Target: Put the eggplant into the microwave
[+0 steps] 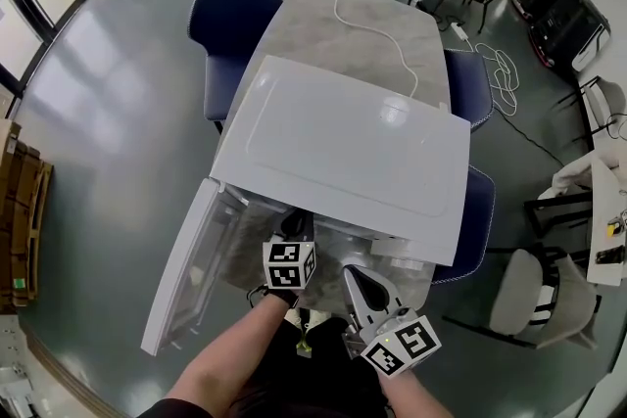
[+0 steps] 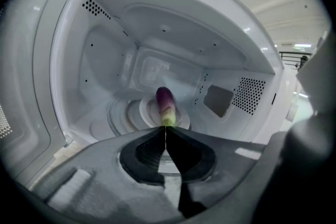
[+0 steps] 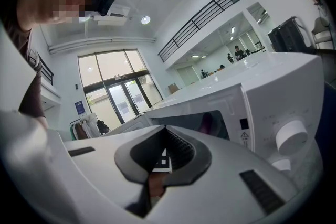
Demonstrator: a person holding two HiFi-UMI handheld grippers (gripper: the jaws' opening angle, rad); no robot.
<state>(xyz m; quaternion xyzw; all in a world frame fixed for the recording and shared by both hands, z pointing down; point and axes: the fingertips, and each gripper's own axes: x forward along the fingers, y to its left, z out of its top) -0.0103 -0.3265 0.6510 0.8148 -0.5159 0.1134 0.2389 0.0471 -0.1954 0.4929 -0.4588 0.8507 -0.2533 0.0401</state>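
Observation:
The eggplant (image 2: pixel 165 104), purple with a green stem end, lies on the turntable plate (image 2: pixel 142 115) inside the white microwave (image 1: pixel 343 142). My left gripper (image 2: pixel 166 128) is shut and empty, its tips just short of the stem end. In the head view this left gripper (image 1: pixel 297 224) reaches into the microwave's mouth beside the open door (image 1: pixel 191 269). My right gripper (image 1: pixel 353 277) waits in front of the oven, low at the right, shut with nothing in it. Past the right gripper (image 3: pixel 165 127) a purple patch of eggplant (image 3: pixel 206 122) shows through the opening.
The microwave stands on a grey table (image 1: pixel 372 10) with its white power cord (image 1: pixel 377 26) trailing back. Blue chairs (image 1: pixel 235 10) flank the table and a white chair (image 1: pixel 529 294) stands at the right. The control dial (image 3: pixel 291 136) is on the oven's front right.

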